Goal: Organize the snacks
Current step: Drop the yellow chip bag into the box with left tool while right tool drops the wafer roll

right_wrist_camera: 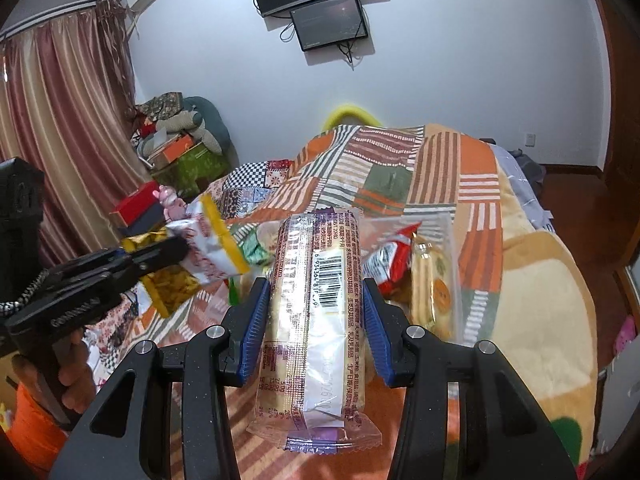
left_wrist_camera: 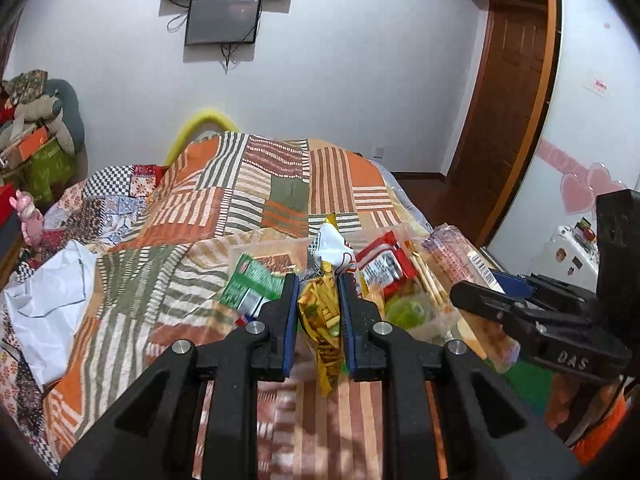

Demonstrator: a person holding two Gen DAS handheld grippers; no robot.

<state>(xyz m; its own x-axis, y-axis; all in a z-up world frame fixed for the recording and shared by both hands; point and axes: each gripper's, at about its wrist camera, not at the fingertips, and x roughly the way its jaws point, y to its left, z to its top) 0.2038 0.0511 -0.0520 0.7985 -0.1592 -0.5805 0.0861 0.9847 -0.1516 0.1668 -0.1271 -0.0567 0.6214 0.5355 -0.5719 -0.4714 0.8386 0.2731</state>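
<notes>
My left gripper [left_wrist_camera: 318, 304] is shut on a yellow and white chip bag [left_wrist_camera: 325, 312] and holds it above the bed, just in front of a clear plastic box [left_wrist_camera: 434, 322]. The box holds a red packet [left_wrist_camera: 382, 262], a green packet [left_wrist_camera: 250, 282] and biscuit sticks [left_wrist_camera: 430, 284]. My right gripper [right_wrist_camera: 314, 312] is shut on a long cracker pack with purple ends and a barcode [right_wrist_camera: 316, 312], held over the bed next to the same box [right_wrist_camera: 450, 240]. The left gripper with its chip bag [right_wrist_camera: 212, 244] shows at the left in the right wrist view. The right gripper [left_wrist_camera: 520, 312] shows at the right in the left wrist view.
A patchwork quilt [left_wrist_camera: 248, 184] covers the bed. White paper [left_wrist_camera: 52, 300] lies on its left side. Boxes and soft toys [right_wrist_camera: 180, 140] are stacked by the curtain. Two screens [left_wrist_camera: 224, 0] hang on the far wall. A wooden door [left_wrist_camera: 504, 104] stands at the right.
</notes>
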